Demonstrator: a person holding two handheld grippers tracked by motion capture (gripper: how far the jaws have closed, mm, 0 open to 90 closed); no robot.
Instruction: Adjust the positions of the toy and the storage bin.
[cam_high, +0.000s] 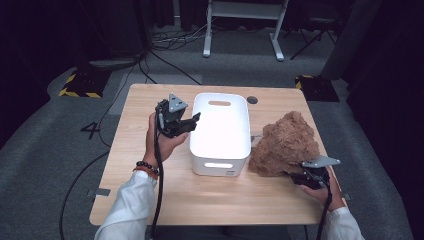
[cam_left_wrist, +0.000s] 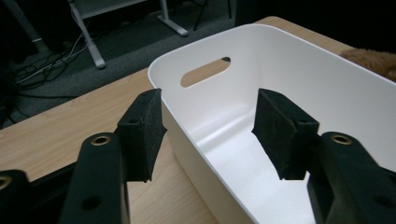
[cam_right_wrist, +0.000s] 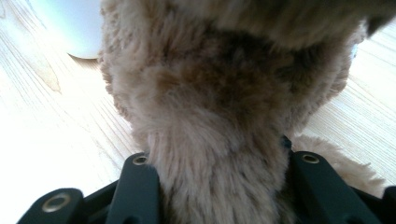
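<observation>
While the brown plush blanket (cam_high: 285, 144) lay heaped on the table (cam_high: 150, 195) just right of the white bin (cam_high: 220, 134), the right gripper (cam_high: 311, 176) pinched its near edge; the left gripper (cam_high: 187, 122), jaws apart, straddled the bin's rim. That shallow pinch of fur could slip under the heap's weight.

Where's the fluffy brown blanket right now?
In the high view, the brown blanket is heaped on the table's right side beside the white bin, gripped by the right gripper.

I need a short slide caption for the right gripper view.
Right gripper closed on brown furry fabric above the wooden table.
</observation>
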